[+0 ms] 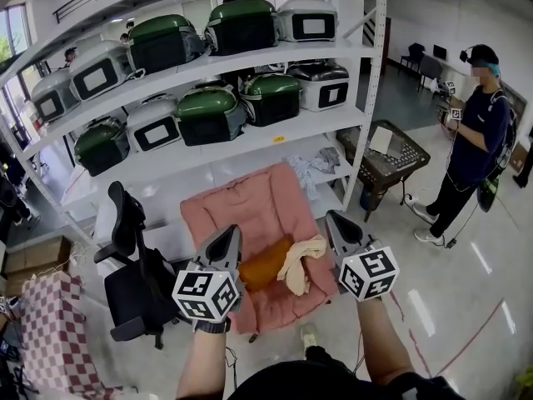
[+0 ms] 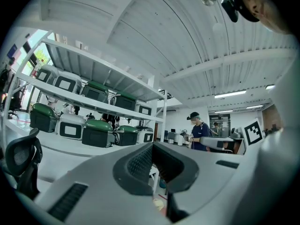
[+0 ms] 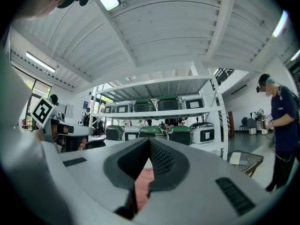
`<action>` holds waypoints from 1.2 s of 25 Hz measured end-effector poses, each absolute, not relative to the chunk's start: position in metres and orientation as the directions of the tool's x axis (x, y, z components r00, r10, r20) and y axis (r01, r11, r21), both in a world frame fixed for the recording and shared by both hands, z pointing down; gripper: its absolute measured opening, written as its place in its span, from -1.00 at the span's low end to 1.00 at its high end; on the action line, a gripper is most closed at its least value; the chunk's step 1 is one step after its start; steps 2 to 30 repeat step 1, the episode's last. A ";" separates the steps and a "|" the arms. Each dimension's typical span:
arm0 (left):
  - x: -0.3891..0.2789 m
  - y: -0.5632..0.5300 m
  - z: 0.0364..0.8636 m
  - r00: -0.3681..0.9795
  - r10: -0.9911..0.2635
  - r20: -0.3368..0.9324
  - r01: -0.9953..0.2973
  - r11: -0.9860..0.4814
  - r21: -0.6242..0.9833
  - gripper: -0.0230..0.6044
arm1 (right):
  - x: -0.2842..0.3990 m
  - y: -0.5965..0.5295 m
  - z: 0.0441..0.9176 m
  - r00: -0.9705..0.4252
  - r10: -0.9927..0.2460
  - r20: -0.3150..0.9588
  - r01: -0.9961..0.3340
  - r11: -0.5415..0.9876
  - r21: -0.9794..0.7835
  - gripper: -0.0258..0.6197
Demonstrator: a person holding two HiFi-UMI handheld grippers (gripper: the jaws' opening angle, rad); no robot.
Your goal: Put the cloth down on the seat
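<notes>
A cream cloth [image 1: 301,261] lies crumpled on the seat of the pink chair [image 1: 250,211], beside an orange cushion [image 1: 265,267]. Neither gripper touches it. My left gripper [image 1: 231,233] is raised over the seat's front left, jaws together with nothing in them. My right gripper [image 1: 334,217] is up at the seat's front right, also shut and empty. In the left gripper view the left gripper [image 2: 153,146] points up toward the shelves, and a scrap of the cloth [image 2: 159,204] shows below its jaws. In the right gripper view the right gripper [image 3: 150,142] has the pink chair [image 3: 142,187] visible under its closed jaws.
A white shelving rack [image 1: 250,61] with several green and white cases stands behind the chair. A black office chair [image 1: 133,265] is at the left, with a red checked cloth [image 1: 54,332] below it. A wire basket cart [image 1: 387,157] and a standing person [image 1: 475,140] are at the right.
</notes>
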State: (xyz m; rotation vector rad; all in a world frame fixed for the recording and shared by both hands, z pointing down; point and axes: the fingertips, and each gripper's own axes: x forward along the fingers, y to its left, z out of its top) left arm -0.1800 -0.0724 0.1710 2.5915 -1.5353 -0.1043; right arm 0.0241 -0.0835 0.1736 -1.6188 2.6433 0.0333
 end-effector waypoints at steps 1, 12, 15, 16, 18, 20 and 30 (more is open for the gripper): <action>-0.180 -0.072 0.171 0.481 -0.877 0.006 -0.868 -0.475 0.146 -0.91 | 0.023 -0.083 0.174 -0.454 -0.890 -0.046 -0.891 0.455 -0.004 -0.91; -0.180 -0.072 0.171 0.481 -0.877 0.006 -0.868 -0.475 0.146 -0.91 | 0.023 -0.083 0.174 -0.454 -0.890 -0.046 -0.891 0.455 -0.004 -0.91; -0.180 -0.072 0.171 0.481 -0.877 0.006 -0.868 -0.475 0.146 -0.91 | 0.023 -0.083 0.174 -0.454 -0.890 -0.046 -0.891 0.455 -0.004 -0.91; -0.180 -0.072 0.171 0.481 -0.877 0.006 -0.868 -0.475 0.146 -0.91 | 0.023 -0.083 0.174 -0.454 -0.890 -0.046 -0.891 0.455 -0.004 -0.91; -0.180 -0.072 0.171 0.481 -0.877 0.006 -0.868 -0.475 0.146 -0.91 | 0.023 -0.083 0.174 -0.454 -0.890 -0.046 -0.891 0.455 -0.004 -0.91; -0.180 -0.072 0.171 0.481 -0.877 0.006 -0.868 -0.475 0.146 -0.91 | 0.023 -0.083 0.174 -0.454 -0.890 -0.046 -0.891 0.455 -0.004 -0.91; -0.180 -0.072 0.171 0.481 -0.877 0.006 -0.868 -0.475 0.146 -0.91 | 0.023 -0.083 0.174 -0.454 -0.890 -0.046 -0.891 0.455 -0.004 -0.91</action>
